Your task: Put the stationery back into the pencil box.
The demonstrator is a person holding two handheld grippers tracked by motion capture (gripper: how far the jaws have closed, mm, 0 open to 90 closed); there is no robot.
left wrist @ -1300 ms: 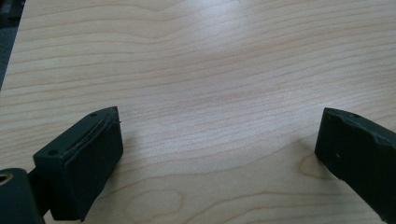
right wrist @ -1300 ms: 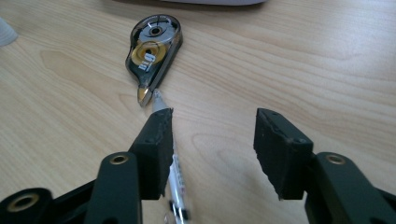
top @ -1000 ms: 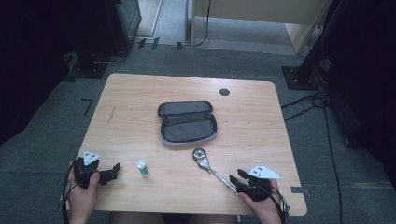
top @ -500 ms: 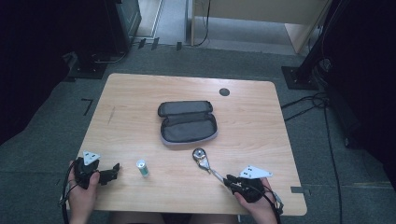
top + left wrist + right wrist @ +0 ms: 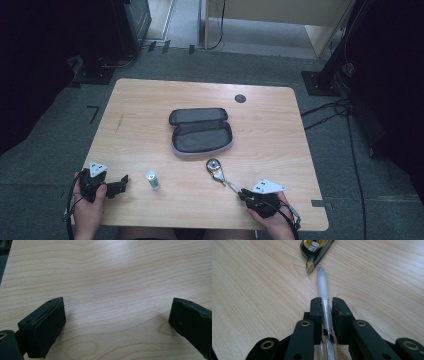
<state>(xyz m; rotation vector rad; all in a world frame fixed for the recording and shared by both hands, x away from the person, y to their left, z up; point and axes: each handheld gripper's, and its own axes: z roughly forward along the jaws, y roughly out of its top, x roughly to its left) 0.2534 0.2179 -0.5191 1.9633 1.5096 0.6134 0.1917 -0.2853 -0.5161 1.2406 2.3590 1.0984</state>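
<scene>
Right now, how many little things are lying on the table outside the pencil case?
3: a small white tube near the left gripper, a correction tape below the pencil case, and a pen clamped in the right gripper.

Bare wood is seen across the far half of the table (image 5: pixel 150 100), broken by a small dark grommet (image 5: pixel 240 98) near the far right. The centre is blocked by an open grey pouch (image 5: pixel 201 136). Nearer, passage on the right is narrowed by a correction-tape dispenser (image 5: pixel 214 168), its tip just beside the pen (image 5: pixel 323 292). A small white-and-green tube (image 5: pixel 152 180) stands left of centre; open lanes are left either side of it.
</scene>
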